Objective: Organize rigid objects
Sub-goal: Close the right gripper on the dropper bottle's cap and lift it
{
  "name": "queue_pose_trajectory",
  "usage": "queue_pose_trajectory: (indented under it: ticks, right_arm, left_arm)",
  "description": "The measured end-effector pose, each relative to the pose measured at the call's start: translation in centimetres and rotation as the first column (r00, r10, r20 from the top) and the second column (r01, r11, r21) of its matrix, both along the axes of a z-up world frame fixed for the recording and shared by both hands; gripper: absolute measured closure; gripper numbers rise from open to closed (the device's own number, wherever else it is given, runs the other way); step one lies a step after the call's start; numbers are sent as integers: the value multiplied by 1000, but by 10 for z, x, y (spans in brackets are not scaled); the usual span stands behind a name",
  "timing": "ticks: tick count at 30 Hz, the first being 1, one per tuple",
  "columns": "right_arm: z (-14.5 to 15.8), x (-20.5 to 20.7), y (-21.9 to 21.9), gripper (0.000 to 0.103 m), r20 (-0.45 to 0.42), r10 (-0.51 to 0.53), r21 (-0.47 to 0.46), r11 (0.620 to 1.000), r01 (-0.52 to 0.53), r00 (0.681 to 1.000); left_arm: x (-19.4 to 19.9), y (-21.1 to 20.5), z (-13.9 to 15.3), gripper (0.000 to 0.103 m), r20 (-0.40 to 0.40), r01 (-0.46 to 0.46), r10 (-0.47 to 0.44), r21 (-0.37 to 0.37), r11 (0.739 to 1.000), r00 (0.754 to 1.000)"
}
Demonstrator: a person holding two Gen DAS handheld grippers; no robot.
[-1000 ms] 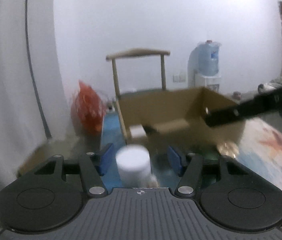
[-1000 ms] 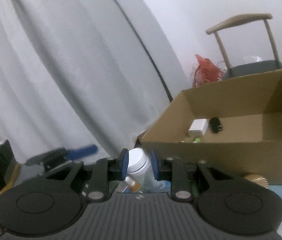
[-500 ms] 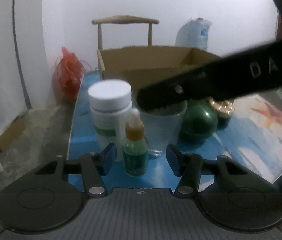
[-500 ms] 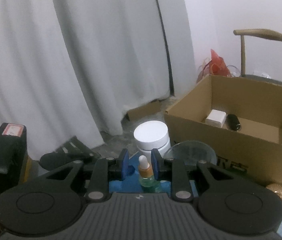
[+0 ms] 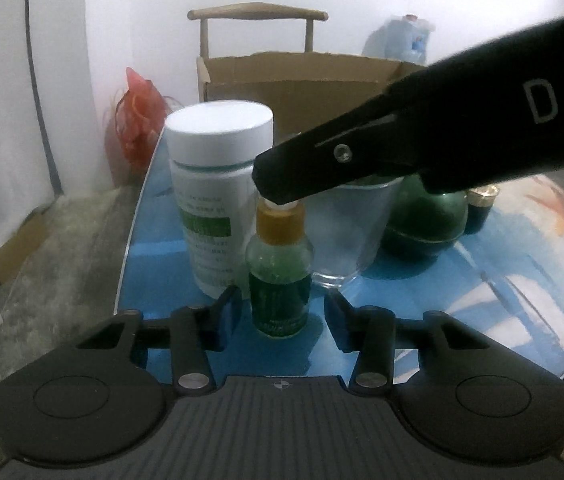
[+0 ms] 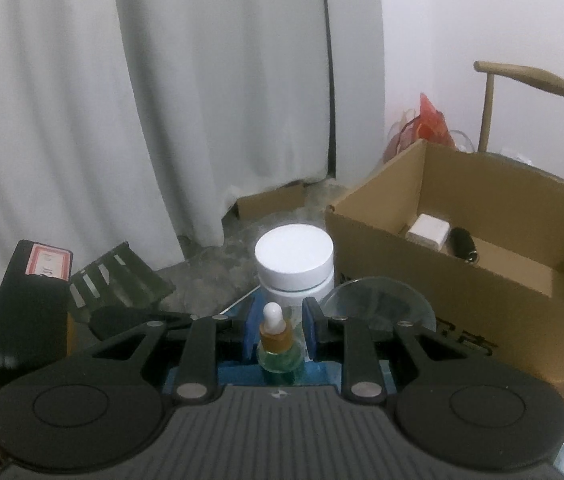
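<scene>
Now, left gripper: it is pointing down at a slant toward the table top, and its jaws have just been closing, yet they are standing apart with a gap on each side of the bottle between them.
Right gripper: it is coming in from the upper right of the left wrist view, sloping down to the left, with its tip sitting over the dropper cap; its jaws are standing only narrowly apart, straddling the white bulb without pressing it.
Dropper bottle: it is standing upright on the table, green glass with an amber collar, framed by both pairs of fingers at once.
White-capped jar: it is standing just behind and to the left of the dropper bottle.
Clear glass: it is sitting just behind and to the right.
Round green bottle: it is waiting beyond the glass.
Table: its blue printed surface is carrying all of these.
Cardboard box: it is sitting open behind the group, holding a white block and a black item.
</scene>
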State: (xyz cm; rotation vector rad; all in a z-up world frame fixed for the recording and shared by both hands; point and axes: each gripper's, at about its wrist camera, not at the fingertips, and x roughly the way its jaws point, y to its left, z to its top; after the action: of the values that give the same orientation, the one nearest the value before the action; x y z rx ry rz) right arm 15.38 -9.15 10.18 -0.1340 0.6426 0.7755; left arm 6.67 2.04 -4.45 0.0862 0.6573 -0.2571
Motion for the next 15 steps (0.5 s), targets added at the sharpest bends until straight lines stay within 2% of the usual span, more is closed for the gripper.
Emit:
queue_pose_trajectory:
  ticks: [6,15]
  right_arm:
    - [-4,3,5,76,-11,8,-20,1000,-8,1000]
    - [-8,2,7,80,-29,21,-23,999,-22,999]
  left_arm:
    - [1,1,-3,71,2,-7,7,-7,1000,1000]
    - [-8,0,-3,72,23,-6,5,8,1000,1000]
